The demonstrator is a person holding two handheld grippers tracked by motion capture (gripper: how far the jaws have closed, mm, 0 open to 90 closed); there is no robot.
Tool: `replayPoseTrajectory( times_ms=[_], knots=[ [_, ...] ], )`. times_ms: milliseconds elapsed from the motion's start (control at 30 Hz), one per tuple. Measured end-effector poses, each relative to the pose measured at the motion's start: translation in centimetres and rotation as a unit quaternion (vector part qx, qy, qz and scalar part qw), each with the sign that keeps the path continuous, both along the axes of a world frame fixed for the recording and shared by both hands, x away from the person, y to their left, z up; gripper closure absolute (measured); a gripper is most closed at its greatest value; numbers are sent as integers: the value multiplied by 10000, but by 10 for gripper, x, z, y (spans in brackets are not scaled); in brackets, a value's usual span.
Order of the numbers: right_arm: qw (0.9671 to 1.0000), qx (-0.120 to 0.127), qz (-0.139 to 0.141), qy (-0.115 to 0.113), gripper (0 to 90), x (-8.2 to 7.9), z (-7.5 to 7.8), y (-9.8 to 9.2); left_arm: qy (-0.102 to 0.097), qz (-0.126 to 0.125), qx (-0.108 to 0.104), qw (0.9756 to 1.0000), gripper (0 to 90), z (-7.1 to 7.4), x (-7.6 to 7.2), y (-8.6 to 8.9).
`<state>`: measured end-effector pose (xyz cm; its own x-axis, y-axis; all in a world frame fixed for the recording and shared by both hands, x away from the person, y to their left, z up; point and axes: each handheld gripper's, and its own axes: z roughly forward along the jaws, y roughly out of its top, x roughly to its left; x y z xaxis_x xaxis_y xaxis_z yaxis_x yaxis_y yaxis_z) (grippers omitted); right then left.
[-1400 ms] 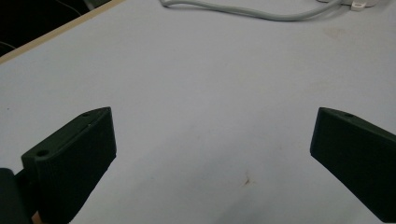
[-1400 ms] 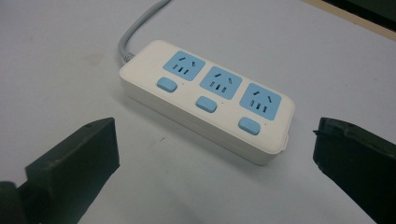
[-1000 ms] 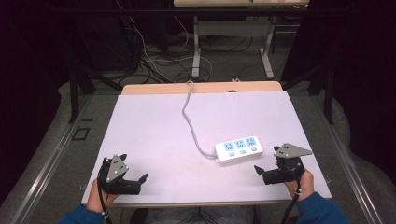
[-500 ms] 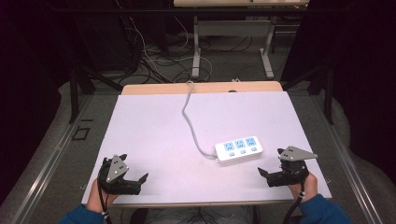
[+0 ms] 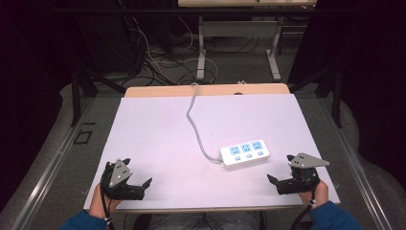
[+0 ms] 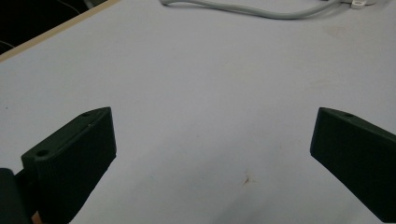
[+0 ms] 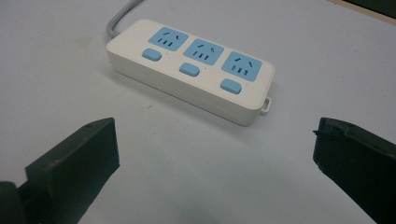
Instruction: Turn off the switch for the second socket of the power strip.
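Note:
A white power strip (image 5: 245,153) with three blue sockets and three blue switches lies flat right of the table's middle; its grey cable (image 5: 196,124) runs to the far edge. In the right gripper view the power strip (image 7: 191,65) lies just beyond my open right gripper (image 7: 215,130), with nothing between the jaws. From above, my right gripper (image 5: 280,167) rests near the front right corner, a short way right of and nearer than the strip. My left gripper (image 5: 139,171) sits open at the front left over bare table (image 6: 212,140), with the cable (image 6: 243,10) far ahead.
The white tabletop (image 5: 158,134) has a wooden strip (image 5: 158,91) along its far edge. Beyond it stand metal table legs (image 5: 201,57) and tangled floor cables (image 5: 153,62). Dark floor lies on both sides.
My right gripper has slid slightly right and toward the front edge, a little farther from the power strip. The left gripper and the strip have stayed still.

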<state>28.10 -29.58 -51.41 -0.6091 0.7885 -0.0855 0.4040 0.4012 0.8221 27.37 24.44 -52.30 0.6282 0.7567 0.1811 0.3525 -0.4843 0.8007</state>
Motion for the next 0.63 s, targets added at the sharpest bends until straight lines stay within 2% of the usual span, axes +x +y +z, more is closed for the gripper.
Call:
replayPoseTrajectory(
  times_ms=[67, 100, 633],
  knots=[
    [10000, 24, -78, -2, 0, -2, -1, 1, 10, -4, -4, 10000, 2, 0, 0, 0],
    [10000, -5, -9, 26, 0, -2, -1, 0, 15, -8, -7, 10000, 2, 0, 0, 0],
    [10000, -63, -13, 12, 0, -3, -2, -1, 28, -22, 10, 10000, 2, 0, 1, 0]
  ],
)
